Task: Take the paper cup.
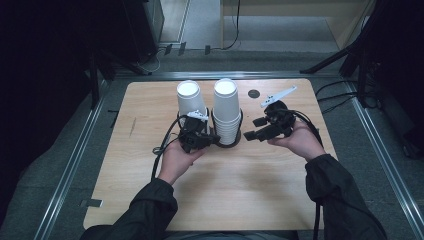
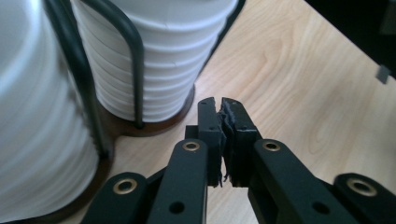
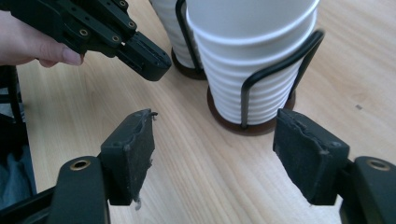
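High view – left tool (image 1: 212, 138) clenched empty beside cup stacks (image 1: 226, 112); right tool (image 1: 252, 128) released; table (image 1: 240, 185) bare nearside.

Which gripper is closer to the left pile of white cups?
Left. The left gripper sits right in front of the left cup stack, jaws shut and empty. The right gripper hovers open beyond the other cup stack, farther off.

2 cup stacks side by side on the table (image 1: 150, 200)

The left cup stack (image 1: 190, 100) and right cup stack (image 1: 226, 107) each stand in a wire holder (image 1: 240, 131) toward the table's far edge; left gripper (image 1: 197, 141) sits before the left stack, right gripper (image 1: 255, 129) just right of the right stack.
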Motion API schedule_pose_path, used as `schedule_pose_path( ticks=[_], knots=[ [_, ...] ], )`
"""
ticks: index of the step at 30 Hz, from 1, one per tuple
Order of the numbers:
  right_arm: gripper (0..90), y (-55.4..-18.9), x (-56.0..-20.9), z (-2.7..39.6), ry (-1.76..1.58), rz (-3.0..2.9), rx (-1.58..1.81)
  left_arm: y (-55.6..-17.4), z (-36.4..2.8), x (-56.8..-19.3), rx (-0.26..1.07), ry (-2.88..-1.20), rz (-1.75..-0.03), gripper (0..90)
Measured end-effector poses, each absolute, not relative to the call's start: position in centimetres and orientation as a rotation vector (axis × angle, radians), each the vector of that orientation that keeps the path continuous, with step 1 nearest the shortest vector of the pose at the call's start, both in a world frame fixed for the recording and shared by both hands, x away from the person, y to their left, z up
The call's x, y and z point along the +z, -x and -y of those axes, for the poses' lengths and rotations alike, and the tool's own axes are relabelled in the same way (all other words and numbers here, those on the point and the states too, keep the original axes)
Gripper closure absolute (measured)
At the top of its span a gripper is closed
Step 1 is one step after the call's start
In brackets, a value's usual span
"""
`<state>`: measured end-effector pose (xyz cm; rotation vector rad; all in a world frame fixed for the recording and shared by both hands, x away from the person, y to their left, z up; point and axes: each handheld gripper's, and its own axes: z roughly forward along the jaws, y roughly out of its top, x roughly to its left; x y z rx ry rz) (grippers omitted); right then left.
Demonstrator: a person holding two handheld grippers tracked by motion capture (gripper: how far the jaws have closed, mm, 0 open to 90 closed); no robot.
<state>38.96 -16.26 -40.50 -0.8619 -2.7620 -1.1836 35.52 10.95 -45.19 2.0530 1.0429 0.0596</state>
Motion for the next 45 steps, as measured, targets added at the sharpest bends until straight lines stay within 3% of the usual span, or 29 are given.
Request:
schedule_pose_path(
  ticks=[16,33,41,45],
  knots=[
    [25.6,-41.5,-36.0,14.2,0.824,2.775,-1.207,-36.6,-9.9,-43.7,0.099,-1.97,-1.075,89.5],
    [13.8,-45.0,-33.1,9.1,0.748,2.848,-1.139,-36.6,-9.5,-43.6,0.161,-1.991,-1.061,89.4],
    [14.1,-45.9,-33.0,6.5,0.768,2.904,-1.061,-36.8,-9.4,-43.8,0.155,-1.991,-1.062,89.4],
    [20.2,-46.0,-33.2,6.2,0.772,2.939,-1.043,-36.8,-9.4,-43.9,0.154,-1.991,-1.059,89.4]
  ],
)
